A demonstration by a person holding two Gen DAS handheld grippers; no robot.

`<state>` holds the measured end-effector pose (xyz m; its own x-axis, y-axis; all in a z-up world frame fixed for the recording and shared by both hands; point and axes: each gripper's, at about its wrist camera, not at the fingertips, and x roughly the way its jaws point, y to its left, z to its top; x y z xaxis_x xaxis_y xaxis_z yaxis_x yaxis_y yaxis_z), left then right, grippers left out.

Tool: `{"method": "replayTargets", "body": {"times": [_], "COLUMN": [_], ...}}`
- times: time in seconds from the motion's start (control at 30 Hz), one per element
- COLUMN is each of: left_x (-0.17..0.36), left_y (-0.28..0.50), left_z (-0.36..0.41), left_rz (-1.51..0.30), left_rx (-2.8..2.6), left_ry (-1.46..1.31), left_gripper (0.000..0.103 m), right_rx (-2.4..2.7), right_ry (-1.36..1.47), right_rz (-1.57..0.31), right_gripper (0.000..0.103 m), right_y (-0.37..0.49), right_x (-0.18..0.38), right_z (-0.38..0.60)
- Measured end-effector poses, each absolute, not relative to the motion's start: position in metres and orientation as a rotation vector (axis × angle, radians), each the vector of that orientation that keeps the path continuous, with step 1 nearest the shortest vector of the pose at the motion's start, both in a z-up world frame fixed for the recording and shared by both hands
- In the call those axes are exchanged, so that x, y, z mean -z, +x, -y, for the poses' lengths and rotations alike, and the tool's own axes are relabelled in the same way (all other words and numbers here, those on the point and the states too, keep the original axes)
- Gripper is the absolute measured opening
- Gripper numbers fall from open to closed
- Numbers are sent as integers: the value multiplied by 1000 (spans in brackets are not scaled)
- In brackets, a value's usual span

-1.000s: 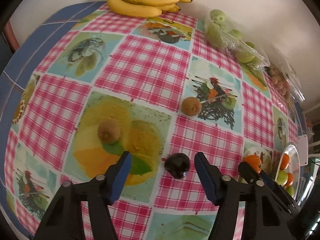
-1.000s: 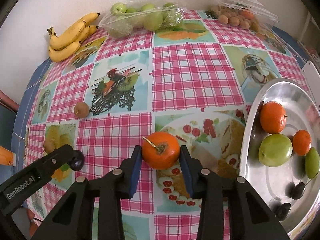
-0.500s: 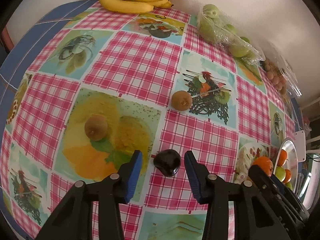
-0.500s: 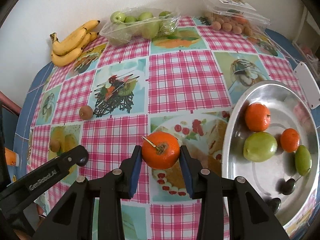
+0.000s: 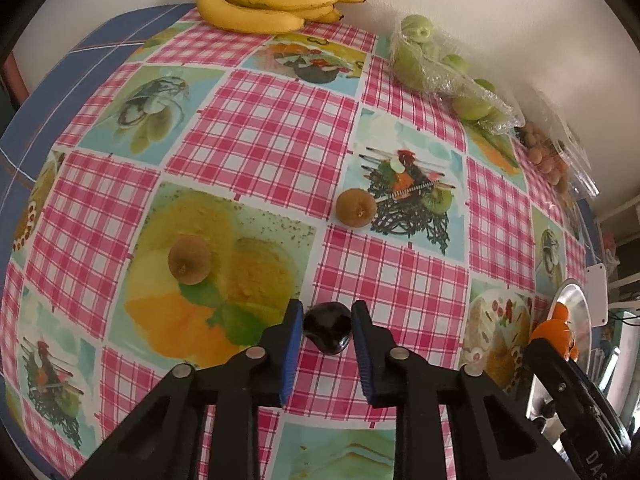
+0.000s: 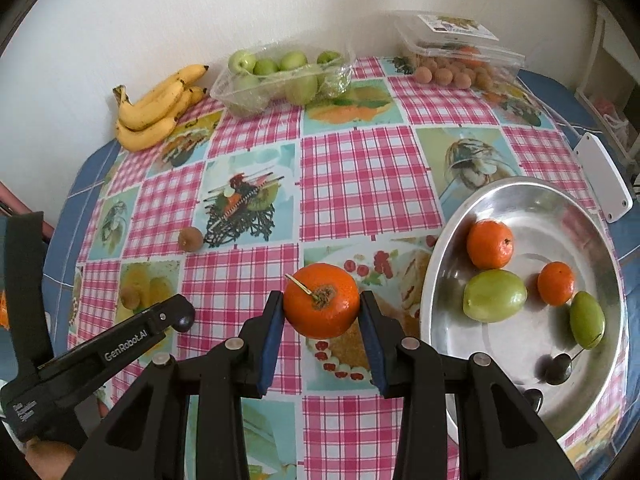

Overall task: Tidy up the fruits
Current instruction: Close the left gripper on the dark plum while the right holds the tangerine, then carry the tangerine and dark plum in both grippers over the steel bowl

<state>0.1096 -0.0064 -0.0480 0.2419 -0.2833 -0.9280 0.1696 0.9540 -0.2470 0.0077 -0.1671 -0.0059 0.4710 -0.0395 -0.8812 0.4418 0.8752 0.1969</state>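
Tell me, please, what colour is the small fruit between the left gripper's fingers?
Very dark, almost black and glossy: the plum, seen best in the left wrist view.

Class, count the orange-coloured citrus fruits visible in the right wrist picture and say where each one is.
3: one orange gripped in the right hand-held gripper, and a large and a small one in the metal bowl. None appears hidden.

White lettering "GenRobot.AI" runs along the side of the left tool (image 6: 182, 318), seen left of the right tool (image 6: 322, 320). Other print is too blurred to read.
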Motion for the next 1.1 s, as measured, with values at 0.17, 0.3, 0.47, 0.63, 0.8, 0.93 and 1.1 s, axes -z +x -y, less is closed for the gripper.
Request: {"method": "replayTargets", "body": {"times": [0.17, 0.3, 0.47, 0.63, 0.8, 0.93, 1.1], "left_x": [35, 30, 24, 26, 44, 51, 57], "left_y": [110, 110, 109, 111, 115, 114, 109], "left_z": [4, 2, -2, -3, -1, 2, 10], "left_rz": [-1260, -1253, -1246, -1252, -1298, -1308, -1323], "left_rx": [322, 327, 334, 330, 302, 312, 312], "left_ry": [-115, -129, -151, -152, -140, -139, -104], "left_gripper": [21, 21, 21, 22, 23, 33, 35], "right_rx": [300, 296, 296, 297, 300, 299, 299], "right_ry": [435, 438, 444, 447, 453, 453, 453], "right_rz": [-1030, -1028, -1024, -1036, -1049, -1052, -1063], "right_gripper": [39, 39, 39, 39, 39, 39, 39], "right_y": [6, 5, 4, 4, 3, 4, 5], "right_x": [0, -2, -2, 1, 5, 5, 7], "right_z": [168, 168, 168, 169, 171, 171, 171]}}
